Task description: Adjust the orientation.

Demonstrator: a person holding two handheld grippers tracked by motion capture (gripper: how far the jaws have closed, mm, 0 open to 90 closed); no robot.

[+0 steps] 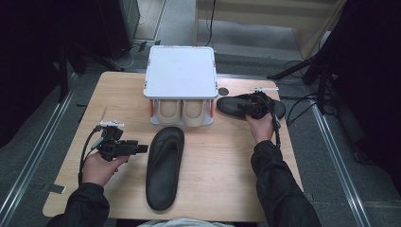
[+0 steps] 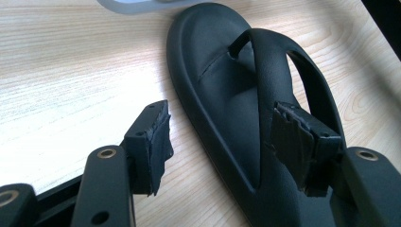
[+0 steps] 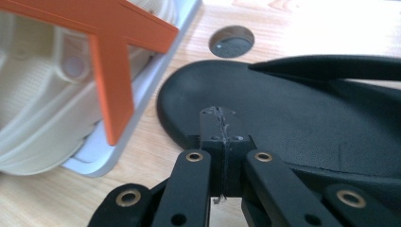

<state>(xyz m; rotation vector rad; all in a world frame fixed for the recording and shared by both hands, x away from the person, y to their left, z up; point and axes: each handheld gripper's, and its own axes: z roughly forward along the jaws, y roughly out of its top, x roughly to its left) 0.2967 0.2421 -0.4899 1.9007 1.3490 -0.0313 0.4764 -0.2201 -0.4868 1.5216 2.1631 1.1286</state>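
Left hand-held gripper point(image 1: 142, 149) sat at desk point(image 1: 222, 165) 8 o'clock, jaws spread, aimed at the near sandal point(image 1: 164, 166) at 6 o'clock, not gripping. Rack point(image 1: 180, 85) at 12. Right hand-held gripper point(image 3: 222, 124) was pressed together, empty, over the far sandal point(image 1: 236, 106) at 2 o'clock. Best move looked like: reopen, straddle the strap, then pinch.

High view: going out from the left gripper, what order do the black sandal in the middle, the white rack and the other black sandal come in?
From the left gripper:
1. Middle sandal, right beside its jaws, lengthwise at the table's centre.
2. White rack, at the table's far edge, holding beige shoes.
3. Other sandal, on the far right, at the right gripper.
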